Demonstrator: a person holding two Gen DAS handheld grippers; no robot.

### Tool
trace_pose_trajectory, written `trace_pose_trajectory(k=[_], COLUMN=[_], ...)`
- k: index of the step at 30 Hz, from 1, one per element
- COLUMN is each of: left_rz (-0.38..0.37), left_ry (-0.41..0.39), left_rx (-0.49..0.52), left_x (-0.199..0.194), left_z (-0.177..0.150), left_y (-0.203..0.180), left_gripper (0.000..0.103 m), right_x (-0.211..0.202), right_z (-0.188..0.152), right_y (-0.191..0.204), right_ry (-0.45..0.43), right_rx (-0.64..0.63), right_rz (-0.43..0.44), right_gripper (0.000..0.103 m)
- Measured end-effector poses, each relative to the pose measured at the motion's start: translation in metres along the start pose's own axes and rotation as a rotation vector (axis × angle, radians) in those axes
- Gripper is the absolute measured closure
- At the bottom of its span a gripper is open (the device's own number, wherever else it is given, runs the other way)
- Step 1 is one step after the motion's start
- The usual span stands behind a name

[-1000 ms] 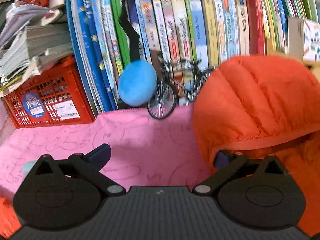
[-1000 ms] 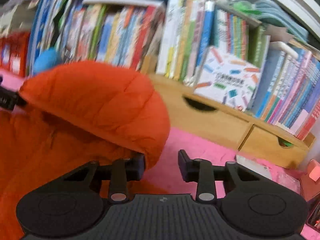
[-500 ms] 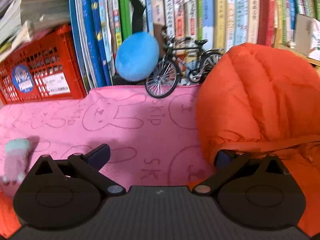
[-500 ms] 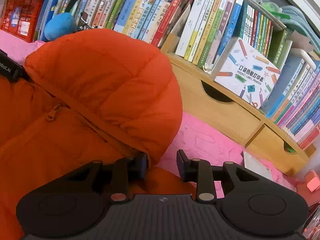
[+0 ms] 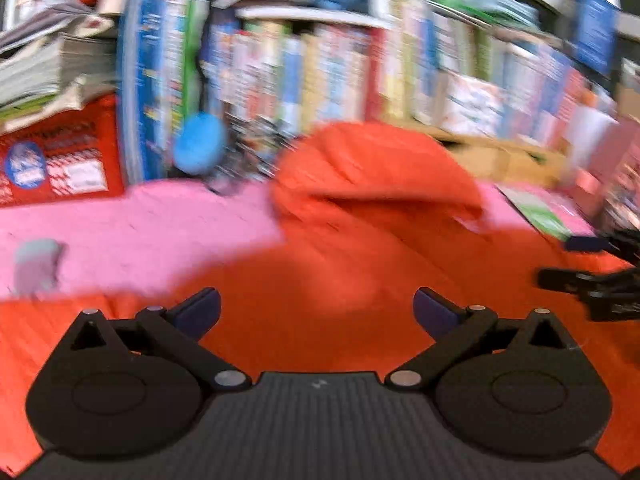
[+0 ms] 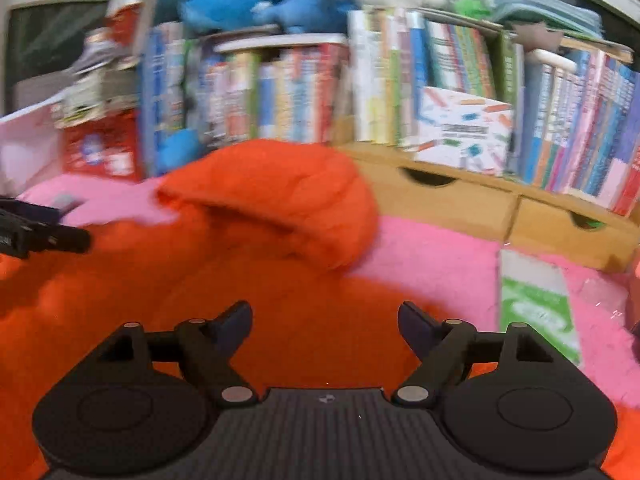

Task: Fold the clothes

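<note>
An orange puffer jacket [image 5: 360, 264] lies on a pink cloth [image 5: 120, 236], its hood [image 5: 372, 168] folded down toward the bookshelf. It also shows in the right wrist view [image 6: 256, 264], with the hood [image 6: 276, 192] at the far end. My left gripper [image 5: 316, 312] is open and empty above the jacket's body. My right gripper [image 6: 324, 320] is open and empty above the jacket too. The right gripper shows at the right edge of the left wrist view [image 5: 592, 272]; the left gripper shows at the left edge of the right wrist view [image 6: 36, 228]. Both views are motion blurred.
A shelf of books [image 5: 320, 72] runs along the back, with a red crate [image 5: 56, 156], a blue ball [image 5: 200, 144] and a wooden drawer unit [image 6: 480, 208]. A green and white booklet [image 6: 536, 304] lies on the cloth at the right. A small pale toy [image 5: 36, 264] lies at the left.
Both grippers have let go of the hood's edge, opened wide and pulled back over the jacket's body. The hood now lies flat at the far end.
</note>
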State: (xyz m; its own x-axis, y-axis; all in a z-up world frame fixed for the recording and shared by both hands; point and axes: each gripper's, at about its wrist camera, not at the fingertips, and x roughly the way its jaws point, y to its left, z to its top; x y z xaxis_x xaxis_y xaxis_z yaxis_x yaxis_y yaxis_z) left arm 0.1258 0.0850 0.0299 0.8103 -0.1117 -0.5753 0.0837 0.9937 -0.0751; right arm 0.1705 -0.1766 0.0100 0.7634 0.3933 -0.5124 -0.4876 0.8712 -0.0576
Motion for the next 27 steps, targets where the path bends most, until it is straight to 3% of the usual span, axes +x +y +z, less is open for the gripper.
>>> trace_pose_trajectory(k=[3,5,8,12,13,15,16,17,22,27], left_rz=[-0.01,0.0,0.007,0.016,0.02,0.044,0.056,0.062,0.104,0.142], left_ry=[0.047,0.075,0.08,-0.068,-0.107,-0.179,-0.208,-0.229,-0.218,-0.121], left_rx=[0.08,0.124,0.093,0.022,0.001,-0.042,-0.053,-0.057,-0.061,-0.058], left_x=[-0.006,-0.005,-0.005,-0.015,-0.013,-0.003,0.005,0.015,0.083,0.136], left_z=[-0.022,-0.034,-0.035,0.006,0.021,0.054,0.068,0.081,0.117,0.099], left_y=[-0.021,-0.029,-0.019,-0.002,0.002,0.009,0.011,0.011,0.008,0.018], left_gripper=[0.0,0.0,0.0,0.0,0.0,0.0,0.0,0.0,0.0,0.0], right_x=[-0.02,-0.029,-0.031,-0.036,-0.036,-0.031,-0.026,-0.016,0.042,0.102], right_z=[-0.016,-0.026,-0.037,-0.026,-0.016,0.009,0.023,0.039,0.1,0.098], right_y=[0.023,0.034,0.044,0.035,0.03,0.021,0.017,0.012,-0.011,-0.02], right_ry=[0.003,0.005,0.058,0.025,-0.007,-0.05,-0.062,-0.069,-0.106,-0.054], right_rx=[-0.062,-0.1,-0.149,-0.126,-0.113,-0.091,-0.081,-0.061,0.089,0.147], right_rz=[0.057,0.087,0.094,0.093,0.094,0.088,0.08,0.051,0.015,0.02], right_gripper=[0.019,0.011,0.004,0.006,0.01,0.046,0.079,0.087,0.086,0.086])
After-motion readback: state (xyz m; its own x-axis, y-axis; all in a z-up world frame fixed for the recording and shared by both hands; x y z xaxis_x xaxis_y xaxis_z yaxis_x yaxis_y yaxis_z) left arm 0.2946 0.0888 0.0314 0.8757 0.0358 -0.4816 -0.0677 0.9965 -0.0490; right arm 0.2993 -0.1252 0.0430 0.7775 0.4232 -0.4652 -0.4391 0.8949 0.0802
